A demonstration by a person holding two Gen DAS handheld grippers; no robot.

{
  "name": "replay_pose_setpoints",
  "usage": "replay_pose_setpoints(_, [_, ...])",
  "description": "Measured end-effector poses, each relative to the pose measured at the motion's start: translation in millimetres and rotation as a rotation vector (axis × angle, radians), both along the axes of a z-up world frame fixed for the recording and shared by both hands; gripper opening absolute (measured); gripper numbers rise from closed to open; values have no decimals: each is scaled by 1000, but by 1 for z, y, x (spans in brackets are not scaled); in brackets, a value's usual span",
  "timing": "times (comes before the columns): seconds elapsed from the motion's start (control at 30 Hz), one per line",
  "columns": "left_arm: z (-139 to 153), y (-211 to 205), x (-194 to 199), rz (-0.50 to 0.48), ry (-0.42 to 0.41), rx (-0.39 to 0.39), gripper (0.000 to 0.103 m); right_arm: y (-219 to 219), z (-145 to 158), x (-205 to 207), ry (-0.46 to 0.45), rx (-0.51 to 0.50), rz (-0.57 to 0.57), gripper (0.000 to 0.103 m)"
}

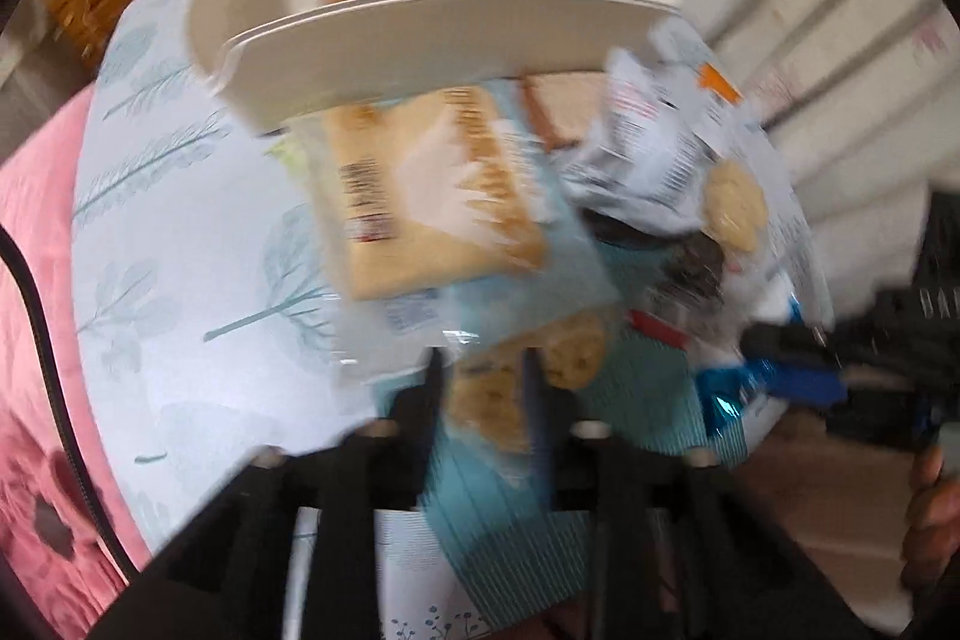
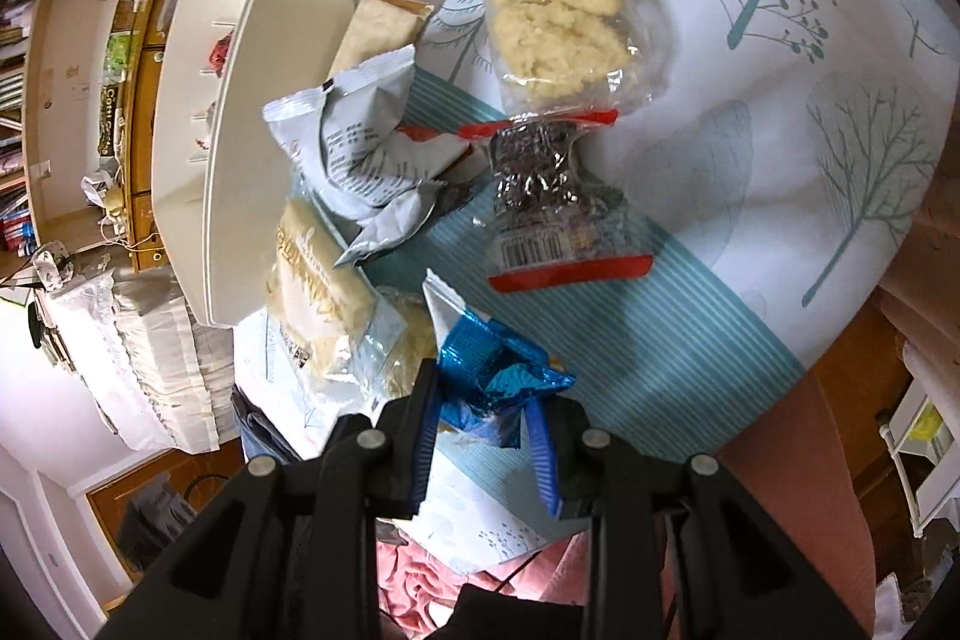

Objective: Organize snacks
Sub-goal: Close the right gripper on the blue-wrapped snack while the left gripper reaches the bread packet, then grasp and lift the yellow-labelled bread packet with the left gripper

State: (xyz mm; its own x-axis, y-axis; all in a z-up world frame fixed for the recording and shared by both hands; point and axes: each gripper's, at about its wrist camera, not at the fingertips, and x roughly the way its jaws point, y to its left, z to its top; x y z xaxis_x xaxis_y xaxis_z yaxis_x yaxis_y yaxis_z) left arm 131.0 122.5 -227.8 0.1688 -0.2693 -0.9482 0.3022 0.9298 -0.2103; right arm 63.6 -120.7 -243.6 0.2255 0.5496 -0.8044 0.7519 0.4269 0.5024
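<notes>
Blue shiny foil wraps the snack (image 2: 498,376) that the right gripper (image 2: 483,400) pinches between its two fingers, at the near edge of the pile. The left gripper (image 1: 480,370) pinches a clear pack of pale cookies (image 1: 492,388), though that view is blurry. The other snacks lie on the tree-print cloth (image 2: 780,130). A white bin (image 2: 240,148) stands just left of them.

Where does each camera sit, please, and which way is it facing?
Left wrist: on the left tool, looking along its fingers at a clear cookie packet between them and the white bin; the person's hand shows.
Right wrist: on the right tool, looking down at the blue foil packet between its fingers.
Shared: bin, grey packet, tree-print cloth.
</notes>
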Motion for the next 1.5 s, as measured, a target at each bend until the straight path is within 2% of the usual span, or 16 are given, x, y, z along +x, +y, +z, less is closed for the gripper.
replay_pose_setpoints(0.03, [-2, 7, 5, 25, 13, 1, 54, 3, 2, -3, -5, -3, -4, 27])
replay_pose_setpoints(0.13, [-6, 26, 17, 79, 41, -29, 69, 7, 7, -8, -13, -9, -24, 27])
replay_pose_setpoints(0.2, [-10, 38, 26, 113, 68, -55, 76, 6, 3, -8, -17, -12, -39, 27])
replay_pose_setpoints(0.5, [-37, 62, 64, 217, 213, -166, 79, 10, 2, -19, 0, -25, -105, 27])
replay_pose_setpoints(0.77, [-65, 60, 83, 278, 339, -232, 79, 13, 7, -17, 15, -57, -134, 27])
replay_pose_setpoints(0.8, [-67, 59, 84, 279, 353, -239, 78, 13, 8, -17, 15, -60, -137, 27])
replay_pose_setpoints(0.9, [-73, 54, 86, 273, 385, -254, 59, 13, 11, -19, 16, -74, -146, 27])
replay_pose_setpoints(0.93, [-72, 56, 87, 274, 390, -262, 49, 13, 13, -21, 15, -78, -148, 27])
replay_pose_setpoints(0.97, [-72, 55, 88, 277, 389, -273, 46, 14, 14, -21, 14, -82, -150, 27])
replay_pose_setpoints(1.03, [-67, 57, 88, 283, 367, -295, 33, 16, 18, -20, 11, -90, -152, 27])
replay_pose_setpoints(1.2, [-47, 64, 88, 280, 309, -351, 9, 22, 28, -16, -16, -125, -135, 27])
replay_pose_setpoints(1.5, [-1, 86, 86, 266, 238, -424, 5, 38, 58, 2, -116, -230, -32, 27])
